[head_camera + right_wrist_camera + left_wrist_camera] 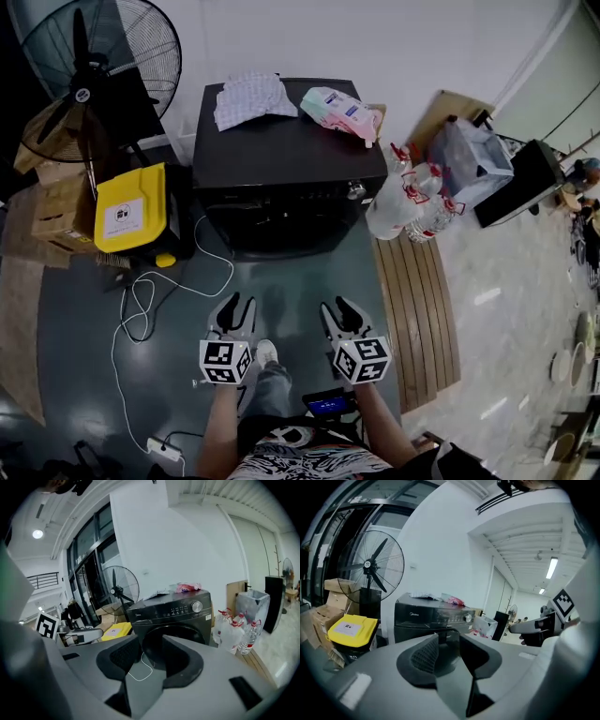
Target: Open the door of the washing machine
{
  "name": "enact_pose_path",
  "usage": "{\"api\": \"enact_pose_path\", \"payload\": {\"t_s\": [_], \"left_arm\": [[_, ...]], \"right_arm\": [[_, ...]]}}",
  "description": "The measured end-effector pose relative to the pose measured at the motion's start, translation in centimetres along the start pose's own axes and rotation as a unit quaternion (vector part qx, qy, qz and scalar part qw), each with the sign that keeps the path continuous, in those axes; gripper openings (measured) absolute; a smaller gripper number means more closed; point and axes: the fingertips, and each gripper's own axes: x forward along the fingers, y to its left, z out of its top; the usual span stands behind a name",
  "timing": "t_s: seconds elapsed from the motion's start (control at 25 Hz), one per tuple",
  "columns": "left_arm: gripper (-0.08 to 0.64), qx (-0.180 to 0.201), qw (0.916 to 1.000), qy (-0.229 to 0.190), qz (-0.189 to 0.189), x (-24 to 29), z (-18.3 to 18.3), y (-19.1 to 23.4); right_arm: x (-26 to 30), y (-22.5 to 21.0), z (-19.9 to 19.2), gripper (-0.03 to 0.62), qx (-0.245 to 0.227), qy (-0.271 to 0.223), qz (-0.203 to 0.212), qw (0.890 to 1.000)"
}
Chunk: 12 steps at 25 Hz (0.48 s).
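A black front-loading washing machine [281, 159] stands against the far wall, its round door [180, 637] shut below the control panel and knob. In the left gripper view the washing machine [431, 613] shows beyond the jaws. My left gripper [235, 305] and right gripper [339, 307] hang side by side over the dark floor, well short of the machine's front and pointing toward it. Both are open with nothing between their fingers. The right gripper's jaws frame the door from a distance.
A folded cloth [248, 98] and a pink pack [342, 112] lie on the machine's top. To its left stand a yellow bin [131, 206], cardboard boxes [56, 206] and a big fan [94, 56]. Water bottles [412, 202] and a wooden pallet [417, 309] are on the right. A white cable [169, 291] crosses the floor.
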Motion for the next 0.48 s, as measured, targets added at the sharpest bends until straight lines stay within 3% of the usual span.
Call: {"api": "enact_pose_path", "payload": {"t_s": [0.24, 0.48], "left_arm": [[0.137, -0.002, 0.9993, 0.034, -0.014, 6.9, -2.6, 6.3], [0.135, -0.005, 0.9981, 0.055, -0.027, 11.8, -5.7, 10.4]], "right_arm": [[9.4, -0.7, 0.3, 0.160, -0.002, 0.032, -0.014, 0.999], [14.3, -1.7, -0.3, 0.160, 0.001, 0.045, -0.030, 0.999]]}}
